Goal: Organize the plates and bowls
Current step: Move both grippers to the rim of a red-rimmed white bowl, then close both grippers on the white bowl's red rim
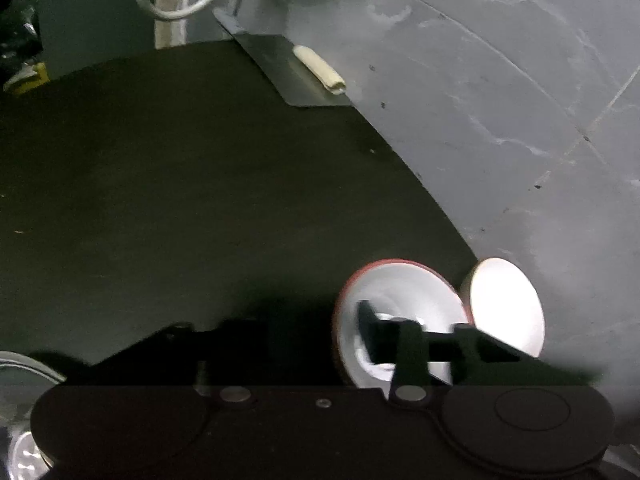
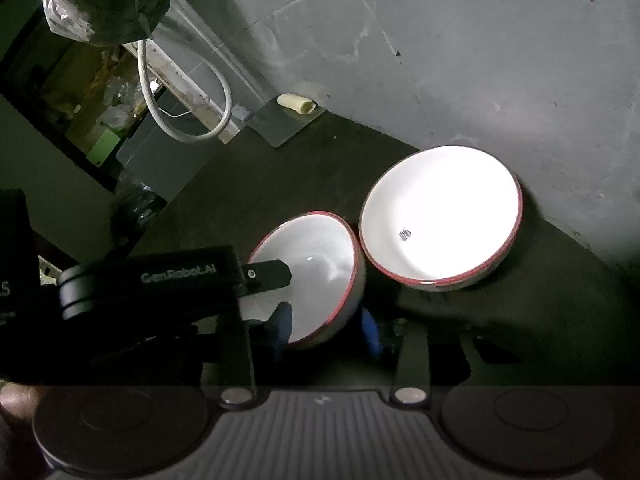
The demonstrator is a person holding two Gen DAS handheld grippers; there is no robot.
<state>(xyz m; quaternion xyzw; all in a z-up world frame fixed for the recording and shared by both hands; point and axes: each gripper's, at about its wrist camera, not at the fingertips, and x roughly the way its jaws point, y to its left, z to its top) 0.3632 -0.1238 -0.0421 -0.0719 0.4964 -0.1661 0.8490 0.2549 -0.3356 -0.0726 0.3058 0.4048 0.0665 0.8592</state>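
two white bowls with red rims: small bowl centre frame, large bowl right of centre, rims almost touching. one metal sheet above centre, one cream roll on it. one white hose looped upper left. one plastic bag top left. two grippers: left gripper, right gripper.

Place: dim, rough home utility corner
Wall: bare grey plaster, scratched, at 1 o'clock
Counter: dark slab
Hose: white loop at 11 o'clock
Clutter: plastic bag, 11 o'clock
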